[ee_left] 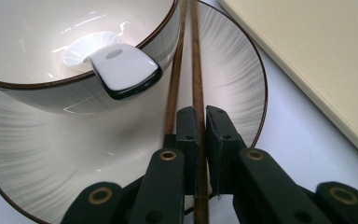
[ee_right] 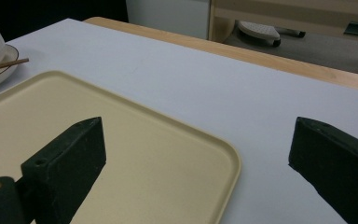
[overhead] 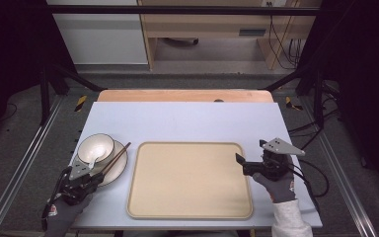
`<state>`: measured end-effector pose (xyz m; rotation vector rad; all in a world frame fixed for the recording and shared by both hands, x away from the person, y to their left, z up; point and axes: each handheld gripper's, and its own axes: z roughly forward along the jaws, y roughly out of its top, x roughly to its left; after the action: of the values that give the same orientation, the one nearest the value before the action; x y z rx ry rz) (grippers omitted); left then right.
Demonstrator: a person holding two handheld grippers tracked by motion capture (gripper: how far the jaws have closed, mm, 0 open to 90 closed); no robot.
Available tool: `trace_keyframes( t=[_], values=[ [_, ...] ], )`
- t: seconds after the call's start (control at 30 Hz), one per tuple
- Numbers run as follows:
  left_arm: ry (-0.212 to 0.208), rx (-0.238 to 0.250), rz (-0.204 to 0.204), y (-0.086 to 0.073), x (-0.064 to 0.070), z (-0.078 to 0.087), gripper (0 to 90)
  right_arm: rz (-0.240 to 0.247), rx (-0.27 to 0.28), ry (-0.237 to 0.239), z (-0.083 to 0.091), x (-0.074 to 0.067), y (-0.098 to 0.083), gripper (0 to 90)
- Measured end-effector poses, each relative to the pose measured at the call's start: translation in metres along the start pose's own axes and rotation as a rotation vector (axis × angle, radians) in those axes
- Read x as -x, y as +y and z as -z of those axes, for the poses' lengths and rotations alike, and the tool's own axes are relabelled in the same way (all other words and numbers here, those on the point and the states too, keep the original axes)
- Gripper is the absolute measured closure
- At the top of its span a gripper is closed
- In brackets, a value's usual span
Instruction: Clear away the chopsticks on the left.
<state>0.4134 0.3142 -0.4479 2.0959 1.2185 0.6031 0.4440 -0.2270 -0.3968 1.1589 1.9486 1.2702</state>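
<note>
A white bowl (overhead: 95, 147) with a dark rim stands on a white plate (overhead: 122, 167) at the table's left, with a white spoon (ee_left: 121, 70) leaning in it. Two brown chopsticks (overhead: 116, 159) lie across the plate beside the bowl. My left gripper (ee_left: 203, 114) is shut on the right-hand chopstick (ee_left: 197, 70) near its end; the other chopstick (ee_left: 173, 88) runs along the outside of the left jaw. My right gripper (ee_right: 198, 135) stands open over the right edge of the beige tray (ee_right: 121, 154), with nothing between its jaws.
The beige tray (overhead: 190, 180) lies bare in the middle of the pale blue table top (overhead: 187, 121). A wooden strip (overhead: 185, 95) runs along the table's far edge. Dark frame bars and cables stand at both sides.
</note>
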Motion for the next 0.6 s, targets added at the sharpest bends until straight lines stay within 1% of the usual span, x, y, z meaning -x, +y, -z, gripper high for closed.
trace_keyframes(
  t=[0.07, 0.2, 0.23, 0.27, 0.33, 0.37, 0.43, 0.47, 0.53, 0.6],
  values=[
    [-0.001, 0.0, 0.007, 0.0006, 0.0001, -0.0003, 83.7, 0.001, 0.0, 0.0, 0.0, 0.0, 0.0, 3.9],
    [-0.018, 0.008, 0.024, 0.0014, -0.0015, -0.0009, 78.3, 0.0, 0.001, 0.0, 0.0002, 0.0001, 0.0001, 3.9],
    [-0.017, 0.011, 0.034, 0.0016, -0.001, -0.002, 77.8, 0.0, 0.001, -0.001, 0.0002, 0.0, 0.0001, 3.9],
    [-0.018, 0.004, 0.033, 0.0017, -0.0012, -0.0025, 77.6, 0.0, 0.0, -0.001, 0.0001, 0.0, 0.0, 3.8],
    [-0.019, -0.002, 0.045, 0.0022, -0.0005, -0.0052, 77.7, 0.001, -0.001, 0.0, -0.0002, -0.0001, 0.0, 3.9],
    [-0.019, -0.012, 0.038, 0.0025, -0.0008, -0.0059, 78.0, 0.001, -0.002, 0.0, -0.0002, -0.0002, 0.0, 3.9],
    [-0.021, -0.013, 0.04, 0.0026, 0.0, -0.0072, 79.4, 0.002, -0.003, -0.001, -0.0002, -0.0001, -0.0001, 3.9],
    [-0.023, -0.007, 0.048, 0.0028, 0.0008, -0.0076, 80.8, 0.001, -0.003, -0.001, -0.0002, -0.0002, -0.0001, 3.8],
    [-0.026, -0.005, 0.05, 0.0031, 0.0015, -0.0074, 83.8, 0.002, -0.002, -0.001, -0.0001, 0.0, -0.0001, 3.9],
    [-0.025, -0.008, 0.051, 0.0033, 0.0022, -0.0073, 84.0, 0.001, -0.001, -0.001, 0.0, -0.0001, 0.0, 3.8]
  ],
)
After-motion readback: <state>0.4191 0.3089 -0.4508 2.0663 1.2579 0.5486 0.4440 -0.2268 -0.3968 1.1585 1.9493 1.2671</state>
